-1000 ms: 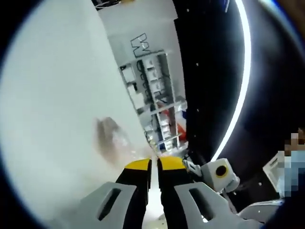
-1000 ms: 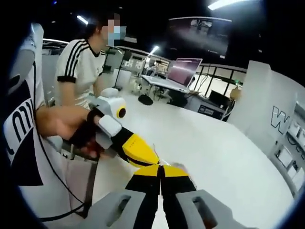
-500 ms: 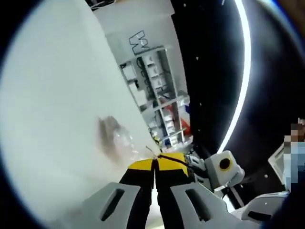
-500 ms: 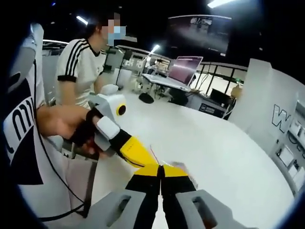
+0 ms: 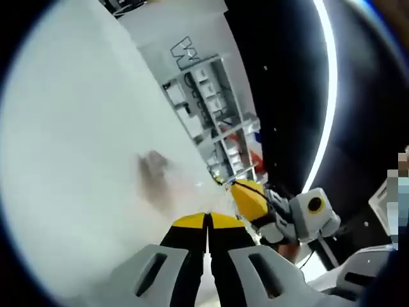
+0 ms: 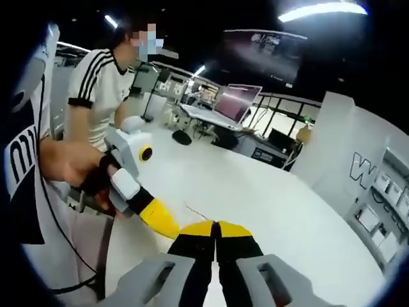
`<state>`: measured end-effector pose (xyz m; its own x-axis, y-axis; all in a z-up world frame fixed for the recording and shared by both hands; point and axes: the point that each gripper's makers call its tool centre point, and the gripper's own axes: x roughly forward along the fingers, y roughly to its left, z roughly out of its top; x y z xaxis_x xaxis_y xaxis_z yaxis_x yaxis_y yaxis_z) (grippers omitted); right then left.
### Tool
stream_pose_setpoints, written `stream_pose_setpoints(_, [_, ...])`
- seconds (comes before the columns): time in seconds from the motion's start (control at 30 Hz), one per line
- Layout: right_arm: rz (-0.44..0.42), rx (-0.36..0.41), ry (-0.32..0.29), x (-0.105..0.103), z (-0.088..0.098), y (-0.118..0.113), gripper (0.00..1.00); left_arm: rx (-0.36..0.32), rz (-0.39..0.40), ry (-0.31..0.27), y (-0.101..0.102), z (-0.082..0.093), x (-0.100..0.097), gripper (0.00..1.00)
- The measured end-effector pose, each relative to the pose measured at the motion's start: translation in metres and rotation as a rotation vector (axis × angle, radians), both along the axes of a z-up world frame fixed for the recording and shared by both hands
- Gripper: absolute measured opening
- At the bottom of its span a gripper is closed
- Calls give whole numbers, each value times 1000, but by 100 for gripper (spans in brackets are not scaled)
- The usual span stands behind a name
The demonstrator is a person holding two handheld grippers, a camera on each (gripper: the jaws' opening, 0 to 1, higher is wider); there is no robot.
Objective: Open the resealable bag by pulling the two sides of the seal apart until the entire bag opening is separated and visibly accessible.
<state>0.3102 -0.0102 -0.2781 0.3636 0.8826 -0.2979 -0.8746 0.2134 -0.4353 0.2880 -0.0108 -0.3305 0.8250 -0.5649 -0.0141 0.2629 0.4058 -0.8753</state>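
Since a second ago my grippers have drawn apart: left gripper (image 5: 206, 220) and right gripper (image 6: 216, 226), each clamped on a side of the clear bag (image 5: 192, 192) between them, spreading its seal.

Left claw (image 5: 206, 220) and right claw (image 6: 216, 227) with yellow tips pressed together, slightly apart from each other.

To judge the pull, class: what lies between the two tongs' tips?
In the right gripper view, a thin line, seemingly the clear bag edge, sits between the left tongs and right tongs.
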Motion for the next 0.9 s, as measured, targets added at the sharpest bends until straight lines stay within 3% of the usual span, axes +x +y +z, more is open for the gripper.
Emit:
stream_pose_setpoints(0.07, [-17,15,-52,4,5,-3,0,4,-3,-3,0,0,-1,1])
stream_pose_setpoints(0.23, [-3,-2,-23,-3,-4,-3,0,21,-9,-13,1,0,0,1])
stream_pose_setpoints(0.33, [15,-32,-36,-9,-10,-3,0,24,-8,-17,1,-2,0,1])
stream_pose_setpoints(0.43, [21,-53,-33,-14,-15,-3,13,27,-7,-18,2,-1,-3,1])
stream_pose_setpoints(0.6, [51,-110,-35,-24,-27,-1,14,33,-9,-20,2,-2,-3,1])
stream_pose_setpoints(0.9, [12,-176,-115,-10,-44,8,13,69,-12,-23,3,-6,-3,1])
